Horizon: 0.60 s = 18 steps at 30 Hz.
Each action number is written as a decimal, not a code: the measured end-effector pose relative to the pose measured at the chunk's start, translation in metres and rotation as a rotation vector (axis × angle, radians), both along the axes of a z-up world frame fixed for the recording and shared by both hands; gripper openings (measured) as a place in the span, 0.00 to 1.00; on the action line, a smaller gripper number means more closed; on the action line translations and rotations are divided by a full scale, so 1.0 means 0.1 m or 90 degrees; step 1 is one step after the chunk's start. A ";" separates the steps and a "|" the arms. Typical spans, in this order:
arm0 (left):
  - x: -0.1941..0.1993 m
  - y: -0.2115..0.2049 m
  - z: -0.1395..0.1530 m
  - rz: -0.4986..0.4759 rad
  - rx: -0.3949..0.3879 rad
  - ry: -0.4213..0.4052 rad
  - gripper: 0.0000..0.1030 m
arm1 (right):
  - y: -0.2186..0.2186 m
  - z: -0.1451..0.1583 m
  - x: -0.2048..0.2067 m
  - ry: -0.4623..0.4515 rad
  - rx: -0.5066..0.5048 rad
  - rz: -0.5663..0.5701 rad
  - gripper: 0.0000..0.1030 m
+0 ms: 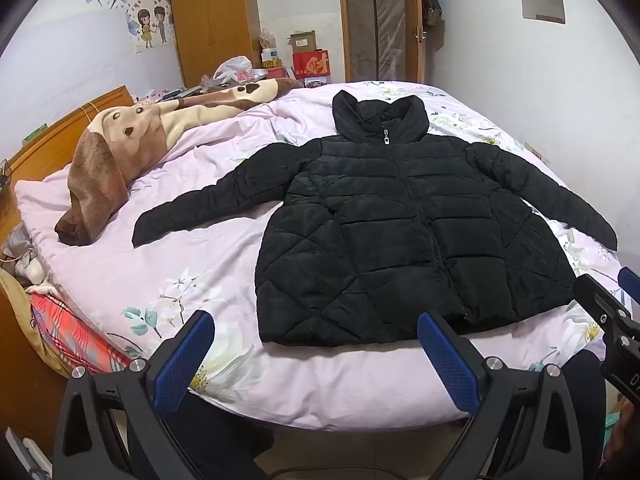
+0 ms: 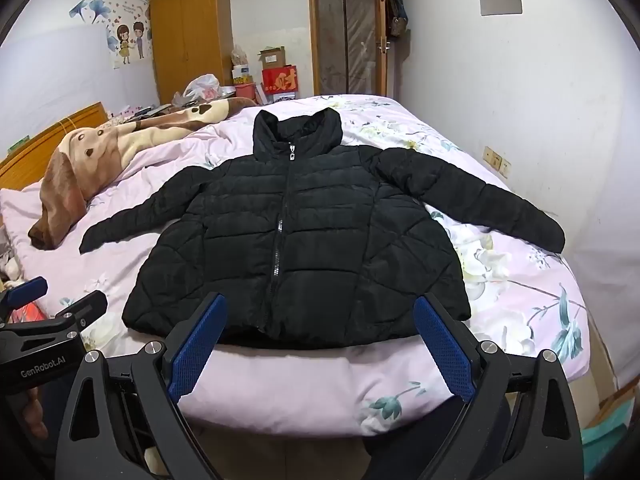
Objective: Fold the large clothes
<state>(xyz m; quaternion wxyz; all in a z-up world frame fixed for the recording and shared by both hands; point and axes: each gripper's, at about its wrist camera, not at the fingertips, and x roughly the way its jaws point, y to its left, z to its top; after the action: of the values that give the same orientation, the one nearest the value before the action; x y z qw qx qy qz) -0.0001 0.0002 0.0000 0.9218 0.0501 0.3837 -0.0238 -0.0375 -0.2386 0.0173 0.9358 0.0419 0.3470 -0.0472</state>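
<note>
A bed (image 1: 320, 392) with a pale pink floral cover fills the room. On its left side lies a brown and cream plush dog-print blanket (image 1: 120, 152). Beyond the bed stand a tall orange-brown wooden wardrobe (image 1: 214, 20), a red printed box (image 1: 311, 64) and a wooden-framed door (image 1: 376, 20).

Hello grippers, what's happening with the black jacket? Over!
Left gripper open, right gripper open, both empty. Black jacket flat on bed, zipped, sleeves spread. Nothing blocking.

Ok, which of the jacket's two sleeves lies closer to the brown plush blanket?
The sleeve stretched toward the picture's left, its cuff ending just short of the brown plush blanket. The other sleeve points toward the bare wall side.
</note>
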 end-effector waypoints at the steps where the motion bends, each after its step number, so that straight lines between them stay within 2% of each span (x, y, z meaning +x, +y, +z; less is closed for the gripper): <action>1: 0.00 0.00 0.00 -0.001 -0.002 0.003 1.00 | 0.00 0.00 0.00 0.000 0.000 0.000 0.92; 7: 0.03 -0.01 -0.03 -0.006 -0.008 0.013 1.00 | -0.01 0.00 0.01 -0.004 0.002 -0.001 0.92; 12: 0.05 0.09 -0.05 -0.007 -0.039 0.012 1.00 | -0.01 0.01 0.03 -0.005 0.000 -0.003 0.92; 18: 0.09 0.08 0.01 -0.001 -0.040 0.002 1.00 | -0.02 0.01 0.08 -0.007 0.002 -0.004 0.92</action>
<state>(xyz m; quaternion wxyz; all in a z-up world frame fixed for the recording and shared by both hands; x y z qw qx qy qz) 0.0086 0.0080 0.0009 0.9222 0.0215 0.3843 -0.0366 -0.0300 -0.2410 0.0182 0.9374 0.0447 0.3418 -0.0497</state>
